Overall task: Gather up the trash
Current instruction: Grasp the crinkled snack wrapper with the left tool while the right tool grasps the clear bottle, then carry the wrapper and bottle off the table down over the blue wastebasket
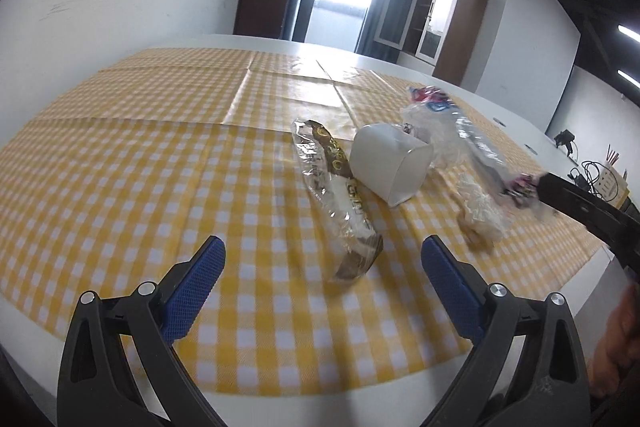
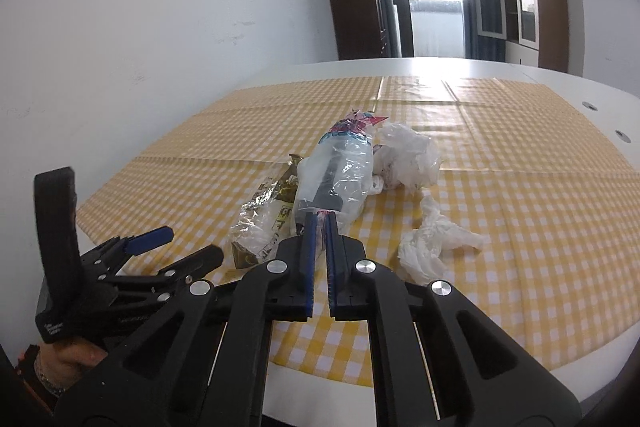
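A clear plastic bag with pink and blue print (image 2: 340, 175) lies lengthwise on the yellow checked tablecloth (image 2: 520, 227). My right gripper (image 2: 320, 217) is shut on its near end; the left wrist view shows the same bag (image 1: 476, 143) pinched in the right gripper (image 1: 538, 185). A brown-and-clear wrapper (image 1: 336, 187) lies straight ahead of my left gripper (image 1: 324, 247), which is open, its blue pads wide apart and holding nothing. A white cup (image 1: 388, 163) lies on its side beside that wrapper. A crumpled white tissue (image 2: 432, 247) rests to the right of the bag.
A crumpled whitish plastic bag (image 2: 408, 155) sits behind the held bag. The left gripper (image 2: 188, 243) and a hand (image 2: 68, 359) are at the lower left in the right wrist view. The white table's edge (image 2: 500, 383) runs close in front. Cables and a box (image 1: 604, 183) stand at the far right.
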{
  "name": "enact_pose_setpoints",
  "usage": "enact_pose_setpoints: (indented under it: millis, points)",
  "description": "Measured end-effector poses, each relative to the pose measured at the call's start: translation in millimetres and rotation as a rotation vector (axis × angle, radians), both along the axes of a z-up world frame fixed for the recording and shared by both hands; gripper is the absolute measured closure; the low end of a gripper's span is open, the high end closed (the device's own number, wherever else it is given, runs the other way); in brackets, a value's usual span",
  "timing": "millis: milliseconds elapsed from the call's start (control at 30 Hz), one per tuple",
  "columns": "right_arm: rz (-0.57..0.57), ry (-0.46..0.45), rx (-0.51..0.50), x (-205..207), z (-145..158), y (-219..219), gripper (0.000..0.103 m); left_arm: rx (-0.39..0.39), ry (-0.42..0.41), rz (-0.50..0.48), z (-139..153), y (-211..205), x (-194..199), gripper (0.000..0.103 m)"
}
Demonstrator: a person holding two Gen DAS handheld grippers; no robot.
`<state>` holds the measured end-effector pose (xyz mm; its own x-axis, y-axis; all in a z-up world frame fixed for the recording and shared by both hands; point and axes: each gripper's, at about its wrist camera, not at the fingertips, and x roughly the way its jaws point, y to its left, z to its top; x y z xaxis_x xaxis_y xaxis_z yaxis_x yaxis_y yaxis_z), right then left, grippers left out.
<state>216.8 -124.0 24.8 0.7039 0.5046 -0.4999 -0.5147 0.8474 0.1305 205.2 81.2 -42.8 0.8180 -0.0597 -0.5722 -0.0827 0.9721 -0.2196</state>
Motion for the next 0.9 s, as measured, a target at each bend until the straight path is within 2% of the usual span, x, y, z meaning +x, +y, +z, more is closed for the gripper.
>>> enact_pose_setpoints:
  millis: [100, 200, 300, 333, 367, 433, 600, 700, 833, 900]
  points:
    - [-0.001, -0.005, -0.003, -11, 0, -10, 0.099, -0.049, 0.026, -0.012, -2, 2, 17, 0.008]
    - [-0.011, -0.004, -0.021, -19, -4, -18, 0.099, -0.048, 0.058, -0.014, -6, -1, 31, 0.024]
    - [-0.017, 0.01, -0.022, -26, -7, -28, 0.1, 0.01, 0.079, -0.03, -9, -10, 39, 0.049]
    - [-0.018, 0.01, -0.021, -30, -7, -31, 0.1, 0.01, 0.087, -0.037, -10, -11, 38, 0.07]
    - [-0.016, 0.005, -0.023, -36, -8, -34, 0.1, 0.001, 0.095, -0.049, -12, -12, 38, 0.082]
    - [-0.019, -0.014, -0.022, -47, -8, -39, 0.1, -0.047, 0.076, -0.045, -11, -7, 30, 0.092]
    - [-0.023, -0.009, 0.047, -69, -13, -59, 0.1, -0.041, -0.032, -0.013, 1, -11, -24, 0.095]
    - [-0.015, 0.001, 0.049, -77, -20, -64, 0.101, -0.056, -0.081, -0.004, 10, -12, -59, 0.095]
    - [0.013, -0.029, 0.054, -102, -17, -65, 0.101, -0.043, -0.134, -0.017, 20, -16, -112, 0.095]
    - [0.033, -0.04, 0.06, -117, -18, -65, 0.101, -0.049, -0.146, -0.053, 23, -20, -133, 0.095]
